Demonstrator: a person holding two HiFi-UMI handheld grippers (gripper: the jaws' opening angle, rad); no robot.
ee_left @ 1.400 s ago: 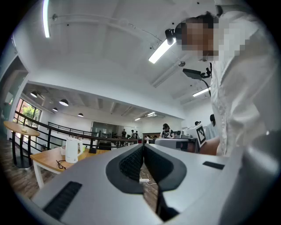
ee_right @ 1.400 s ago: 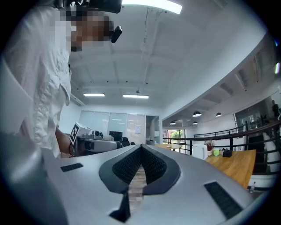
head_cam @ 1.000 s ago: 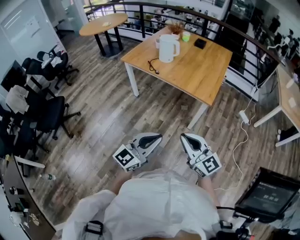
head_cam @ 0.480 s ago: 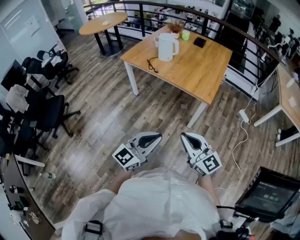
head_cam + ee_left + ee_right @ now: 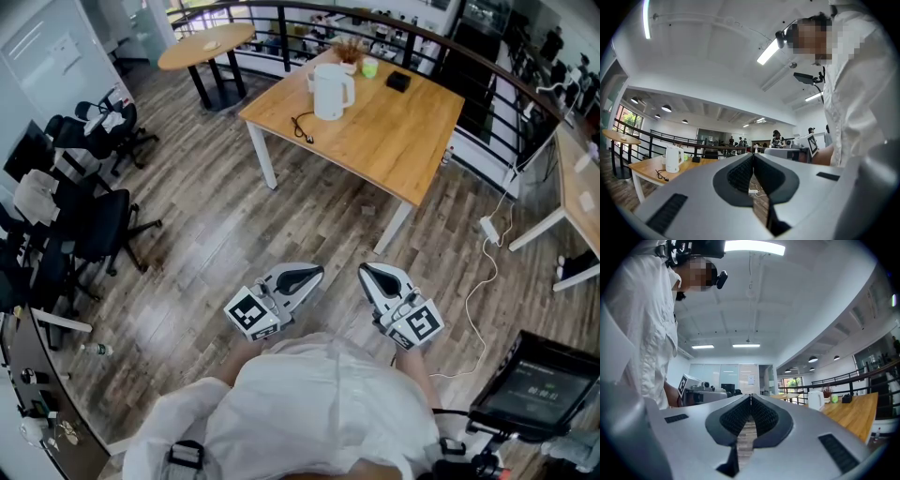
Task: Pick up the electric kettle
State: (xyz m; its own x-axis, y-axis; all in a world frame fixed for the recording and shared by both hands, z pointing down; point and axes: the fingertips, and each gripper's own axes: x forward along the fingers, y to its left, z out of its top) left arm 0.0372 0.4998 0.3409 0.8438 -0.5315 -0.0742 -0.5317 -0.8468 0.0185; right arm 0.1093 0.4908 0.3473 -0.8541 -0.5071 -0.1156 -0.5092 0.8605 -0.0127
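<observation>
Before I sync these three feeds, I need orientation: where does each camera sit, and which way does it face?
Head view: on the person's head, facing steeply down at floor and table; shows white shirt, left gripper, right gripper, both shut.
Left gripper view: on the left gripper, looking level along its shut jaws; shirt at right.
Right gripper view: on the right gripper, looking along its shut jaws; shirt at left.
Shared: all three show the kettle on the table; each gripper view shows the other gripper.

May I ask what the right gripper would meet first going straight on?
Likely nothing nearby: the right gripper aims between the left gripper and the table bearing the electric kettle; depth unclear.
</observation>
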